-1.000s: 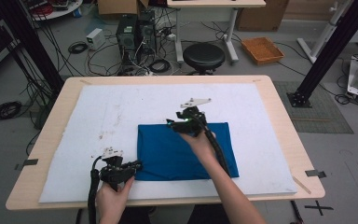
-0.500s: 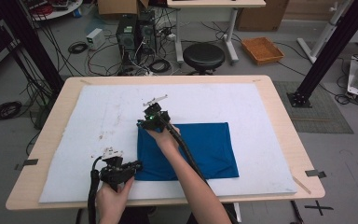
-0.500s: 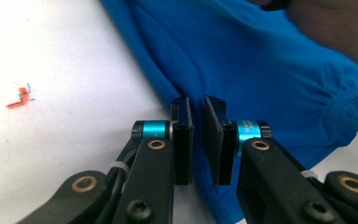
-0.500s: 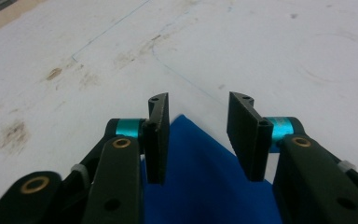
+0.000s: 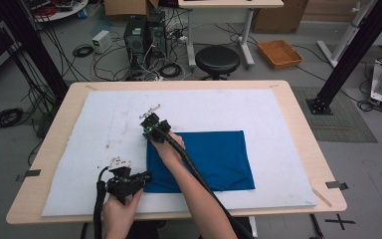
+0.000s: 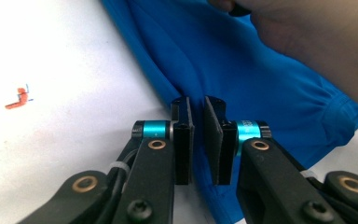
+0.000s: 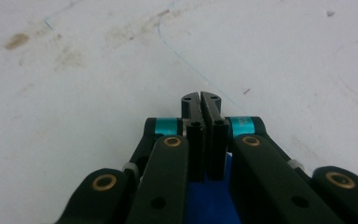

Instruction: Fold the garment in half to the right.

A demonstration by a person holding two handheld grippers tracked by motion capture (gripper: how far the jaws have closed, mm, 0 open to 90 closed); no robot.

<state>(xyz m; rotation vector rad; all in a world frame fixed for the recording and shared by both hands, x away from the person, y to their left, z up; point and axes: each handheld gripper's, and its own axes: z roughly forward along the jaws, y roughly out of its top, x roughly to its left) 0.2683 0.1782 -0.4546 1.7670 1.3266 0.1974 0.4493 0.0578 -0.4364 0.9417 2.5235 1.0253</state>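
My left gripper (image 6: 196, 140) pinches the near corner of the blue cloth (image 5: 214, 159), pinning it for the fold. Beyond it my right gripper (image 7: 200, 105) has just clamped shut at the far corner; cloth shows blue beneath its jaws on the white mat (image 5: 278, 119).

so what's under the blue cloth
The flat rectangular blue cloth lies on the white mat that covers the wooden table. Bare mat shows on every side of it; whatever sits directly beneath the fabric is covered.
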